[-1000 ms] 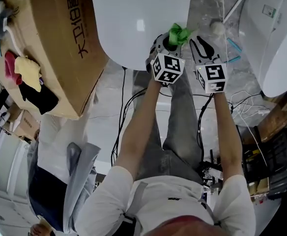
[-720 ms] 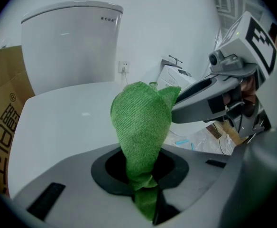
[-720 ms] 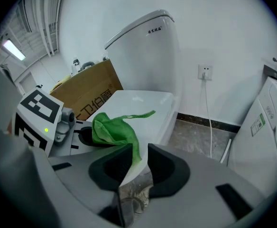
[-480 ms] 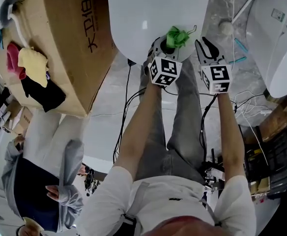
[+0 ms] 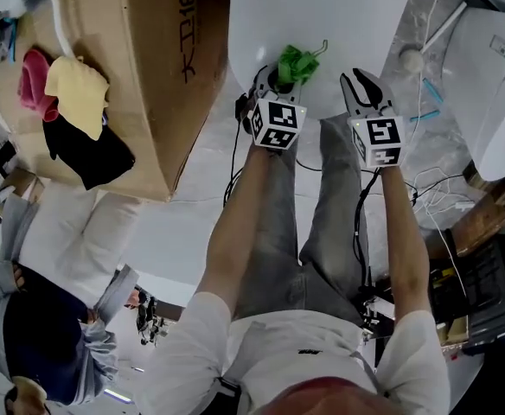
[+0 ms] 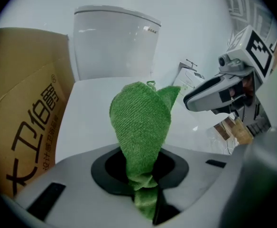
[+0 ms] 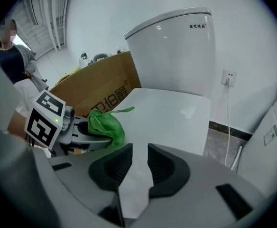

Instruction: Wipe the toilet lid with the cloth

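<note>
While the left gripper [image 5: 285,76] hung over the near edge of the toilet lid [image 5: 322,15] in the head view, a cardboard box [image 5: 162,67] crowded the lid's left. The left gripper view showed its jaws pinching the green cloth [image 6: 141,125], perhaps clear of the lid. In its own view the right gripper [image 7: 138,163] held its jaws slightly parted and empty, with bare lid ahead.

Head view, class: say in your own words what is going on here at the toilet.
A person stands over a white toilet whose smooth white lid is closed, with a two-jaw gripper in each hand. The left gripper is shut on a crumpled green cloth, held at the lid's front edge. Whether the cloth touches the lid cannot be told. The right gripper hovers beside it, jaws slightly apart with nothing between them. A brown cardboard box stands next to the toilet.
</note>
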`<state>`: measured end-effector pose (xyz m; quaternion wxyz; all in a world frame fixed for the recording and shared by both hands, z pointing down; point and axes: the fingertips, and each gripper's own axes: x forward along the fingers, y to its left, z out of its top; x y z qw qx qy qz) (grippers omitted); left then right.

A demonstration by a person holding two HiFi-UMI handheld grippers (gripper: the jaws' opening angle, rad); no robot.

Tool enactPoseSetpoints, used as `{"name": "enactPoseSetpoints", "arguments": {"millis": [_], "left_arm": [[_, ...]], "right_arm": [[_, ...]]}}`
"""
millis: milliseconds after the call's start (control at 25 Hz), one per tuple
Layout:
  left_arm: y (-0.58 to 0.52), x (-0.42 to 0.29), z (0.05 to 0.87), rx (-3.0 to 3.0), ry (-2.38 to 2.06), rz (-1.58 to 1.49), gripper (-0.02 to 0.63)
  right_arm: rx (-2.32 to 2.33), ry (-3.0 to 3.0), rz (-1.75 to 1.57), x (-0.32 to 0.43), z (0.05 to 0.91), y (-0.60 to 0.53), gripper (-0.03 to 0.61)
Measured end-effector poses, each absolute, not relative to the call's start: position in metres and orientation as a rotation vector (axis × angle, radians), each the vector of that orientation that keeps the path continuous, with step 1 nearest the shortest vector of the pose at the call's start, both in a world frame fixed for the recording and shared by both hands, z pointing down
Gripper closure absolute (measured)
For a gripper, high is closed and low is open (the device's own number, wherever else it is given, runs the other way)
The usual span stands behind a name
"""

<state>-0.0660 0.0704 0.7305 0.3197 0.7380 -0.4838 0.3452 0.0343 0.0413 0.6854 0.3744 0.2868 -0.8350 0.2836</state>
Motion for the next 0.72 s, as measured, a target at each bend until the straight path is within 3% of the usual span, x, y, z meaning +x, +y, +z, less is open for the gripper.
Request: {"name": "enactPoseSetpoints", "arguments": {"millis": [400,720], "left_arm": [[0.079,-0.131,0.73,1.904,-1.328,0.879,0.526],[0.091,-0.156,0.728,1.88,-1.357,0.874,0.526]], "right_arm": [[0.71,-2.131,0.683,-0.011,0.681,0.047,0.466],[0.77,-2.09,0.677,-0.007,0.674,0.052,0.466]]}}
